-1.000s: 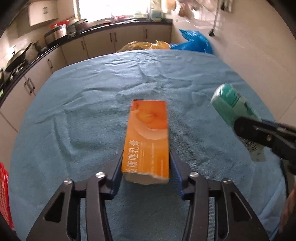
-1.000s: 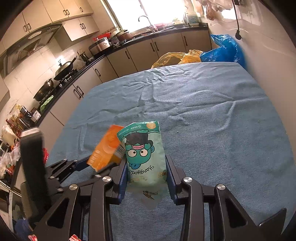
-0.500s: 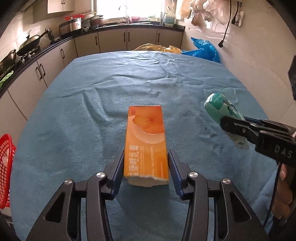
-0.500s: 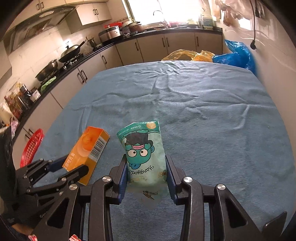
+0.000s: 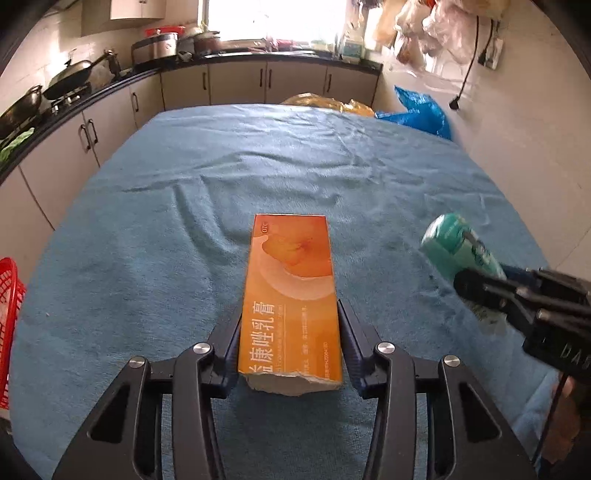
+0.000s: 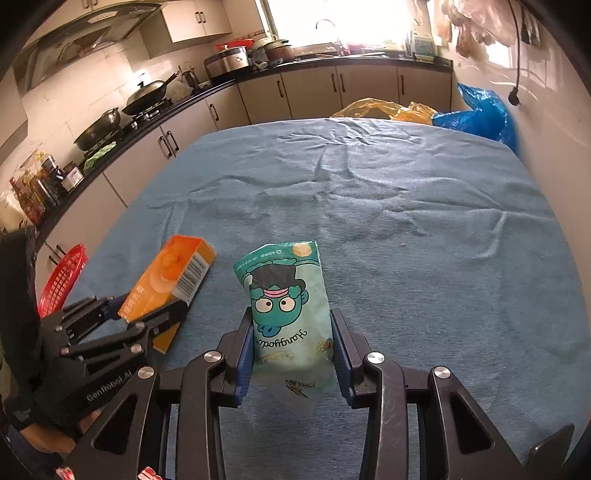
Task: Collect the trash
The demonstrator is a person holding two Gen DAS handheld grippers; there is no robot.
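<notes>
Trash, 1 orange box [image 5: 290, 295] clamped in left tongs [image 5: 290, 343], 1 green pouch [image 6: 290, 314] clamped in right tongs [image 6: 291, 350]

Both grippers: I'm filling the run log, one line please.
left gripper: shut on orange box | right gripper: shut on green pouch

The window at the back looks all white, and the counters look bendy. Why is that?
In both wrist views the window is blown out by daylight, so nothing shows through it. The fisheye lens bends the counter into a curve and darkens the corners. The orange box and green snack bag stay sharp up close.
</notes>
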